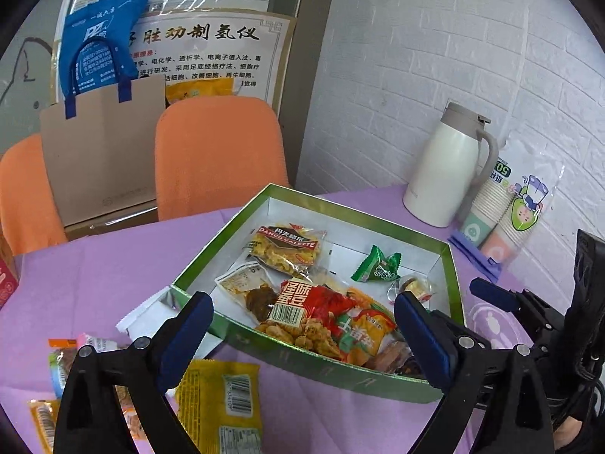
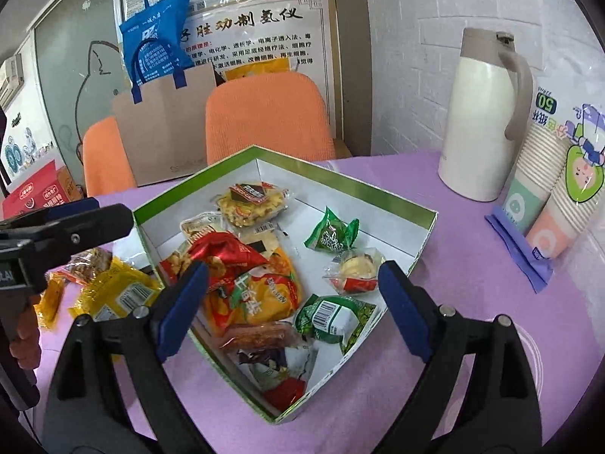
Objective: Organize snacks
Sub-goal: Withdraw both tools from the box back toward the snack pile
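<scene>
Left hand-held gripper (image 1: 302,317) and right hand-held gripper (image 2: 293,295) spread wide, empty, poised over green box (image 2: 378,196) to sort snacks; yellow packet (image 1: 221,397) waiting outside on surface (image 1: 94,265).

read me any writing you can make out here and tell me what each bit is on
"DANCO GALETTE": clear biscuit packet in the green box.
"怪味蚕豆": red snack packet in the box.
"50": sleeve of paper cups.
"功制氢仪": large heading on the wall poster; its smaller lines are only partly legible.
Blue tote bag: print too blurred.
Barcode digits on the yellow packet: too small.
</scene>
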Available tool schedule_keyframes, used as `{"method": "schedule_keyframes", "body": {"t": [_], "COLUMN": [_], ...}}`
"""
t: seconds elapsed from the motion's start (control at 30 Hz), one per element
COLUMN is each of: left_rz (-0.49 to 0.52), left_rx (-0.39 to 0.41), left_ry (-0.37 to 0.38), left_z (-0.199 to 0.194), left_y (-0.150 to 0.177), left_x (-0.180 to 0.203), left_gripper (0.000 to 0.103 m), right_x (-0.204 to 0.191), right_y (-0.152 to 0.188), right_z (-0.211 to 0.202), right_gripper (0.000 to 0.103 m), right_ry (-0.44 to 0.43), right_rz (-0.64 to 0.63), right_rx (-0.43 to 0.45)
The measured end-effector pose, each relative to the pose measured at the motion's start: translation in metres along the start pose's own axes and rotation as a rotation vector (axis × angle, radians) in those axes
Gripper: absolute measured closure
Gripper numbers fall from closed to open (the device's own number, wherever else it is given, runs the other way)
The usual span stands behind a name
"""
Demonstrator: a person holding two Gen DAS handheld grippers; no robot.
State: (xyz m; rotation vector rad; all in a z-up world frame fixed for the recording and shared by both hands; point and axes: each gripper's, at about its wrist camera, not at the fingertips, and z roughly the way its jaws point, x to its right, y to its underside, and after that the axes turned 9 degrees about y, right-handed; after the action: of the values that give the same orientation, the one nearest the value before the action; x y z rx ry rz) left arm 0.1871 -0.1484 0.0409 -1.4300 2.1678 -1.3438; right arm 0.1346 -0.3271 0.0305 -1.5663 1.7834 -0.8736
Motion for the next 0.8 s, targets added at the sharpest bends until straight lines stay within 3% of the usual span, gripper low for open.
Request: {"method": "schedule_keyframes", "body": {"t": [0.17,0.47,0.67,0.8], "left_rz": [-0.029,-0.033,-0.084,-0.184], "left_rx": [0.05,0.062,0.061,0.054], "left_ry": [-0.014,-0.093,-0.117,-0.143], "left_z": [-0.043,-0.095,-0.113,-0.127], "left_y": [0.011,0.051,0.085,0.125], "left_x": [0.003,0.006,-0.01,-0.042], "left_gripper": [0.005,0.005,0.005,0.005], "right_x": [-0.009,-0.032,-0.045,-0.056], "right_y": [0.002,0.023,0.047,0.066], "right_z": [-0.04,-0.077,-0.077,-0.062], "right_gripper": [0.006,0.006,0.005,0.005], "right_ry": [-0.007,-0.083,-0.11,-0.134], "right_rz": [-0.007,-0.01,-0.018,-0.031], "right_rx": [0.071,0.098,0.042,-0.037]}}
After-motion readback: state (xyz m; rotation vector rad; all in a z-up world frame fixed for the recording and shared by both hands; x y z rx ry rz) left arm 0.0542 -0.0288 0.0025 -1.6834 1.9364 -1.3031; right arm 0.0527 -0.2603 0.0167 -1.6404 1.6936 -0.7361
